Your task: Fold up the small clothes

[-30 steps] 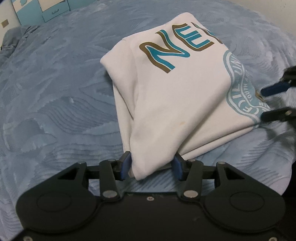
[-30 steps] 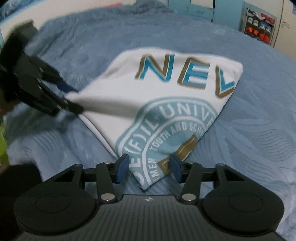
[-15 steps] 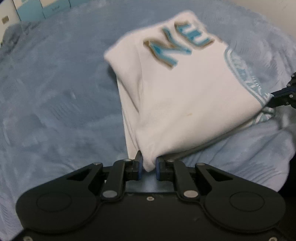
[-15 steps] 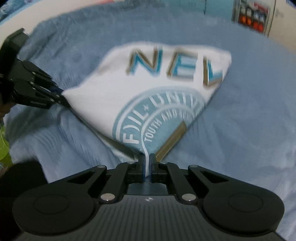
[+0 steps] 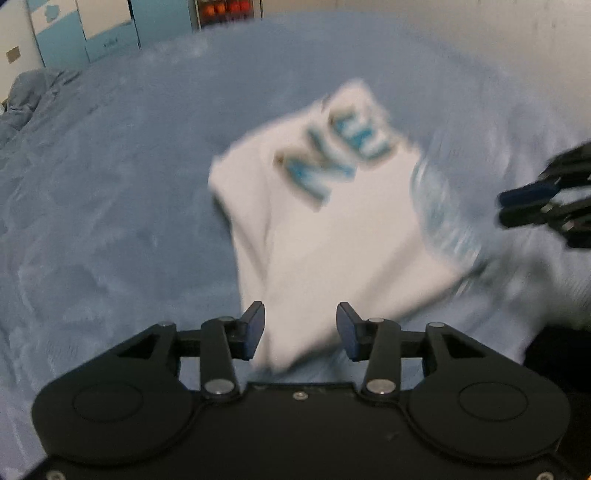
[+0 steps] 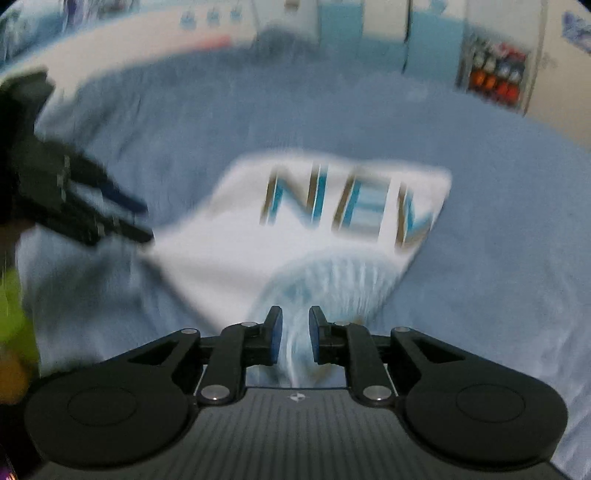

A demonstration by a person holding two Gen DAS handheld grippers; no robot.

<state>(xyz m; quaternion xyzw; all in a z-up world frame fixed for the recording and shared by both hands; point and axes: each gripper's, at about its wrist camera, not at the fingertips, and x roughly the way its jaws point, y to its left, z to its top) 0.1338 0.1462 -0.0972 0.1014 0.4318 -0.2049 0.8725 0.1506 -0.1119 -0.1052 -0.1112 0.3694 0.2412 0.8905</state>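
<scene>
A folded white shirt point(image 5: 332, 240) with blue and gold "NEV" lettering lies on the blue bedspread point(image 5: 110, 221); both views are motion-blurred. My left gripper point(image 5: 301, 328) is open, its pads on either side of the shirt's near corner without pinching it. In the right wrist view the shirt point(image 6: 240, 258) shows its round teal print toward my right gripper point(image 6: 295, 332), which is open by a narrow gap above that printed corner. The right gripper point(image 5: 506, 206) also appears at the right edge of the left wrist view, and the left gripper point(image 6: 144, 221) at the left of the right wrist view.
The bedspread point(image 6: 498, 221) spreads wide around the shirt. A crumpled blue blanket point(image 5: 29, 96) lies at the far left. Blue and white cabinets point(image 5: 92, 33) and a shelf with orange items point(image 6: 495, 77) stand beyond the bed. A yellow-green sleeve point(image 6: 11, 306) shows at the left edge.
Half a second ago both grippers were shut on the shirt's near corners. Both have let go, opened and drawn back, and the shirt now rests on the bed.
</scene>
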